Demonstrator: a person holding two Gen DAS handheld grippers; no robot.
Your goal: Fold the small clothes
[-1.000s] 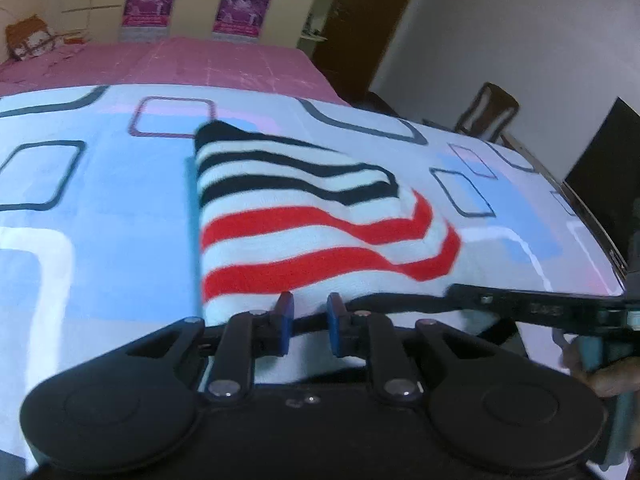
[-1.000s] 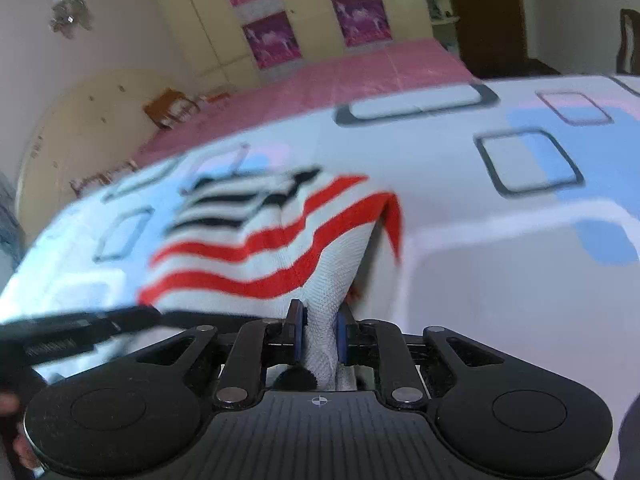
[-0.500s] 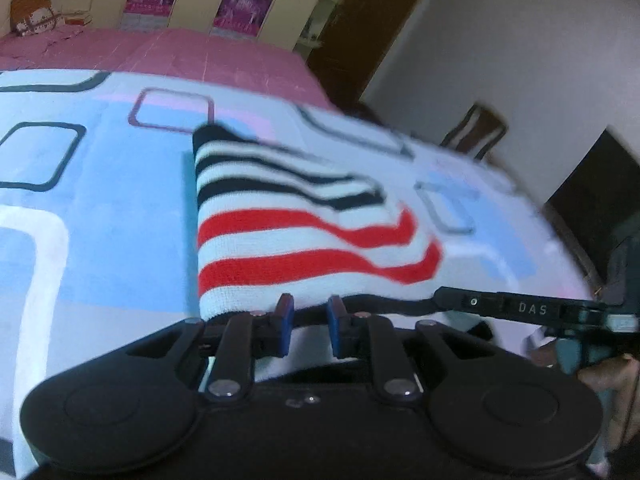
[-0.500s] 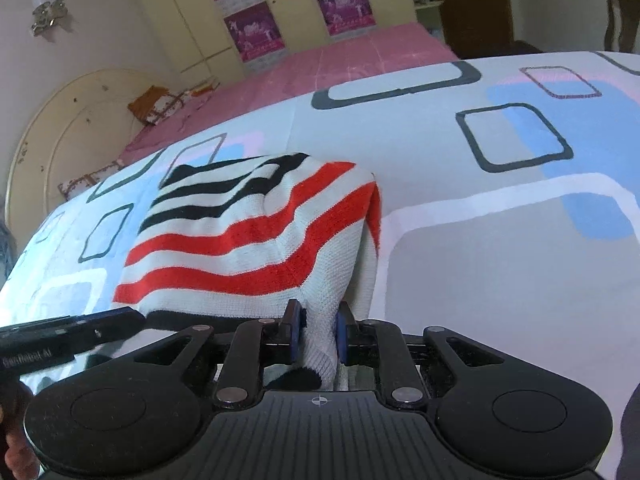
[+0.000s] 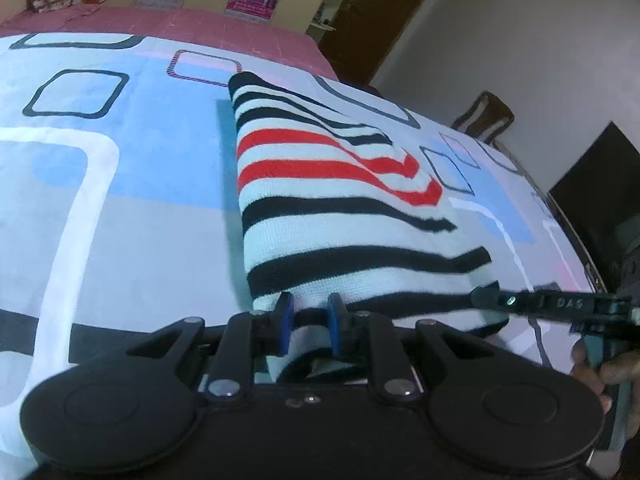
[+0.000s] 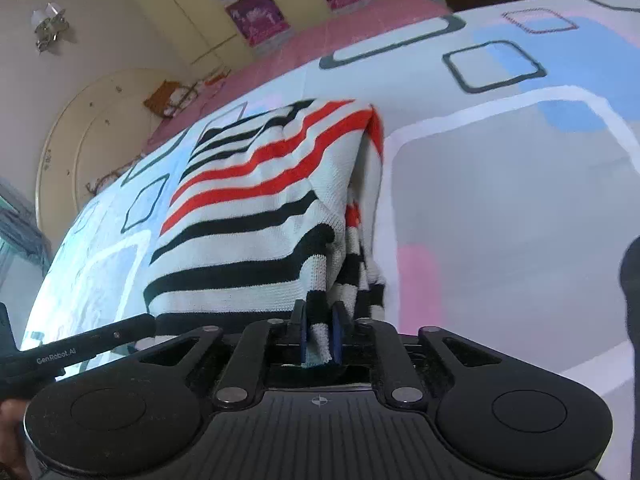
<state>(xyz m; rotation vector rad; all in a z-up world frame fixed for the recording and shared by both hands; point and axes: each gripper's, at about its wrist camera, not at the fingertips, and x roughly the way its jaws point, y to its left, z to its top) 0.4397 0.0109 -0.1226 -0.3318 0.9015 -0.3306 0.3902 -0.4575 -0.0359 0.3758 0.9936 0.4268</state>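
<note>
Two tools grip one striped sweater on a patterned bed.

The left tool (image 5: pixel 307 330) is clenched on the near hem of the striped sweater (image 5: pixel 332 208), and the right tool (image 6: pixel 319 332), its jaws just closed, pinches a white knit edge at the near right corner; the garment lies partly folded on the bedspread (image 5: pixel 120 220). Doing this fold well likely means moving both corners together, level and taut, so the stripes land square without bunching.
</note>
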